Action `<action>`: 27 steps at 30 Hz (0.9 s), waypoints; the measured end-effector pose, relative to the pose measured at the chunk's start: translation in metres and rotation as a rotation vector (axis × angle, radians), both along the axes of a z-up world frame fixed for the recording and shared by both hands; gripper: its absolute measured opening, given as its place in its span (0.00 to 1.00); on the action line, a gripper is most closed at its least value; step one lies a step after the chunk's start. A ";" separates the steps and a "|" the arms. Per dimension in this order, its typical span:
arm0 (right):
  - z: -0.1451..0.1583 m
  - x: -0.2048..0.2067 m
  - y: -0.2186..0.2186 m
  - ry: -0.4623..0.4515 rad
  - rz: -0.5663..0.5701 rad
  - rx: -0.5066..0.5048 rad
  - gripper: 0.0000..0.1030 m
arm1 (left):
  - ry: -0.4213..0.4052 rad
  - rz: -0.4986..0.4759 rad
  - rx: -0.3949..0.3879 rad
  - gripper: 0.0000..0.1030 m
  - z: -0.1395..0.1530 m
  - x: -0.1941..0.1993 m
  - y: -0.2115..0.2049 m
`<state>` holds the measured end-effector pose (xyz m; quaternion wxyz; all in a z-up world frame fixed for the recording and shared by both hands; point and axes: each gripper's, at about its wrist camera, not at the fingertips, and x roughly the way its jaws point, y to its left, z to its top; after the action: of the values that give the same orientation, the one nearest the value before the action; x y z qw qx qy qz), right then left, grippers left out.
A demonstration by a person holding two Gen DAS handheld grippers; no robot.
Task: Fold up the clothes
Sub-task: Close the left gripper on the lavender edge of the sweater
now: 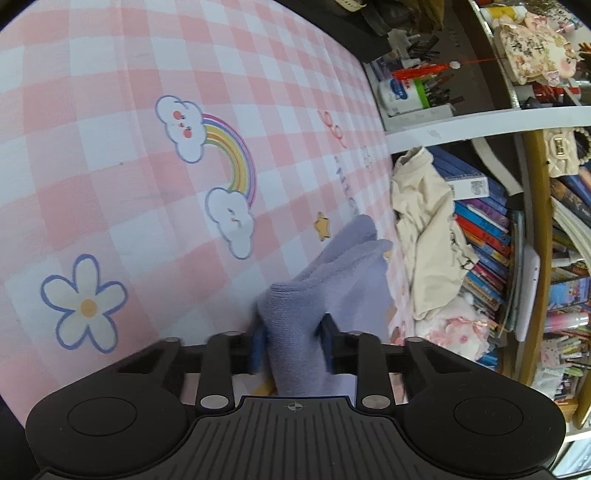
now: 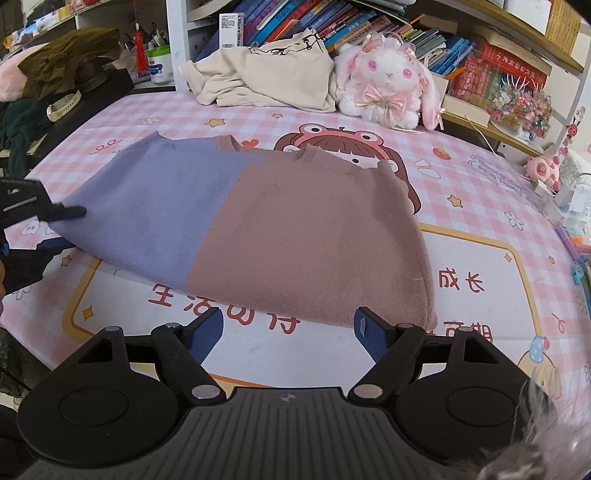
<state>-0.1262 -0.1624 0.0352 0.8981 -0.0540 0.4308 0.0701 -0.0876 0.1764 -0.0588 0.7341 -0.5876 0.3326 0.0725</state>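
Observation:
A knit sweater, lilac on its left half (image 2: 155,214) and dusty pink on its right half (image 2: 314,240), lies flat on a pink checked bed sheet (image 2: 480,266). My left gripper (image 1: 293,343) is shut on a bunched lilac fold of the sweater (image 1: 314,280); it shows at the left edge of the right wrist view (image 2: 55,229), at the sweater's lilac corner. My right gripper (image 2: 290,334) is open and empty, just in front of the sweater's near hem, above the sheet.
A crumpled cream garment (image 2: 266,77) and a white-pink plush rabbit (image 2: 388,85) lie at the far edge of the bed. Bookshelves (image 2: 332,22) stand behind. Dark clothes (image 2: 62,62) pile at far left. Small toys and boxes (image 2: 569,199) sit at right.

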 end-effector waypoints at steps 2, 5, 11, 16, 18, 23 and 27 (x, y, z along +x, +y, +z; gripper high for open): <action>-0.001 0.000 -0.001 0.004 -0.006 0.009 0.75 | -0.032 -0.027 0.040 0.07 0.008 -0.001 -0.001; -0.001 0.002 -0.003 0.013 -0.019 0.025 0.72 | -0.177 -0.108 0.197 0.07 0.040 -0.004 -0.008; -0.001 0.005 0.001 0.017 0.003 0.033 0.72 | -0.135 -0.031 0.192 0.07 0.028 -0.017 0.021; -0.002 0.008 0.006 0.028 0.024 0.039 0.68 | -0.104 0.002 0.114 0.19 0.010 -0.017 0.027; -0.002 0.009 0.009 0.030 0.036 0.037 0.67 | -0.106 0.011 0.093 0.26 0.005 -0.015 0.027; -0.003 0.008 0.009 0.028 0.044 0.030 0.67 | -0.100 0.018 0.065 0.27 -0.006 -0.007 0.020; -0.002 0.006 0.005 0.021 0.022 0.029 0.66 | -0.105 0.021 0.067 0.25 -0.006 -0.005 0.020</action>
<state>-0.1198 -0.1570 0.0337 0.8933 -0.0450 0.4387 0.0870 -0.0928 0.1968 -0.0651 0.7691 -0.5689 0.2849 0.0604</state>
